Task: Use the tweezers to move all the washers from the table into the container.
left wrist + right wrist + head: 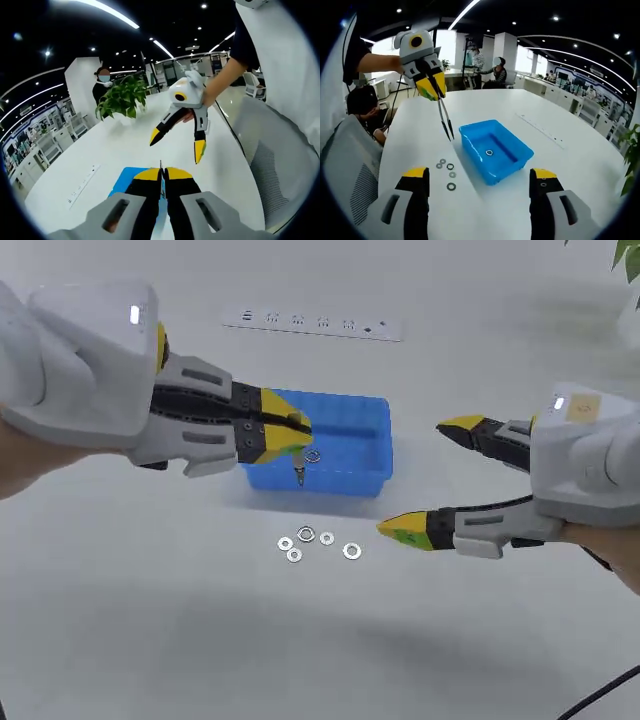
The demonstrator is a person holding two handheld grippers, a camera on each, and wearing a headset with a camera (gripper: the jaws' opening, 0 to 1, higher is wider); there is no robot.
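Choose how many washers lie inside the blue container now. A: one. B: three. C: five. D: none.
A: a single washer lies on the floor of the container, while five more lie on the table.

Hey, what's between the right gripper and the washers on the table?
Nothing: in the head view, bare table separates the right gripper from the washers.

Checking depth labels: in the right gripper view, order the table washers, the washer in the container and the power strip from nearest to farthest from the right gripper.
1. Table washers: just ahead, left.
2. Container washer: centre, farther.
3. Power strip: beyond, right.
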